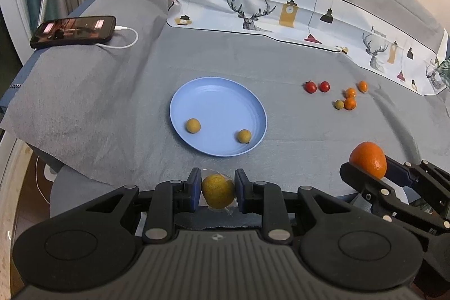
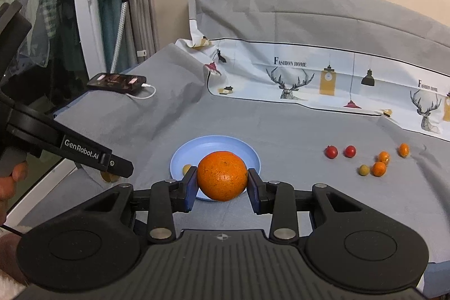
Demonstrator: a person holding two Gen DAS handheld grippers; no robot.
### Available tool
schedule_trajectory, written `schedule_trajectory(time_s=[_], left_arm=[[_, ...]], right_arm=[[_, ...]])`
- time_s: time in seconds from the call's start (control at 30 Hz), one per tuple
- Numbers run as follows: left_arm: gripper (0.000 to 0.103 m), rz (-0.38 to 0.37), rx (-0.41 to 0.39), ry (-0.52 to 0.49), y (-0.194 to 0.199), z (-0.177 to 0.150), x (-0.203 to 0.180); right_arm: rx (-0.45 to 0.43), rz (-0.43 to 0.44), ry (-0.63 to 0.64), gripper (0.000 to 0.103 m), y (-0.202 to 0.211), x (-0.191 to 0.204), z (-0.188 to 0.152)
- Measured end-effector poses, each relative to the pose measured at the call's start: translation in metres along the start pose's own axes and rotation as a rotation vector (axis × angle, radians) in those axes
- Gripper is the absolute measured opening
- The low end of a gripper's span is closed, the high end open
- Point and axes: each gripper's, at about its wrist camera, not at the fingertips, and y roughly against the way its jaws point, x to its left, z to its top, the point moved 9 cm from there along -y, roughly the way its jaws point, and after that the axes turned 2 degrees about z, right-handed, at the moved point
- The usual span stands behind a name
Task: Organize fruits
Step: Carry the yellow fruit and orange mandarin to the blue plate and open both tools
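Note:
My left gripper [image 1: 217,191] is shut on a yellow-green fruit [image 1: 218,189] near the table's front edge, just short of the blue plate [image 1: 218,92]. The plate holds two small yellow fruits [image 1: 193,125] [image 1: 244,136]. My right gripper [image 2: 222,180] is shut on a large orange [image 2: 222,175] and holds it in front of the plate [image 2: 225,142]; it also shows at the right of the left wrist view [image 1: 368,159]. Loose on the cloth to the right lie two cherry tomatoes [image 1: 310,87], three kumquats [image 1: 350,103] and one small green fruit [image 1: 339,104].
A phone [image 1: 73,31] on a white charging cable lies on a raised grey fold at the far left. A printed white cloth [image 1: 281,10] runs along the back of the grey tablecloth [image 1: 295,137]. The left gripper's arm [image 2: 70,145] crosses the left of the right wrist view.

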Motion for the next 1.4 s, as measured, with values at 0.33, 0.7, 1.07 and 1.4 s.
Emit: schedule_trajectory(time_s=[0.33, 0.7, 1.07, 1.4], left_arm=[[0.028, -0.002, 0.034, 0.005, -0.018, 0.006, 0.004], [0.028, 0.024, 0.057, 0.022, -0.037, 0.025, 0.011], [0.028, 0.042, 0.073, 0.008, -0.071, 0.053, 0.009], [0.028, 0.068, 0.123, 0.016, -0.124, 0.08, 0.017]], right_arm=[[0.037, 0.005, 0.021, 0.038, -0.015, 0.0, -0.002], [0.088, 0.003, 0.02, 0.038, -0.036, -0.005, -0.007], [0.143, 0.0, -0.006, 0.038, -0.074, -0.014, -0.007], [0.2, 0.007, -0.037, 0.038, -0.128, -0.024, -0.006]])
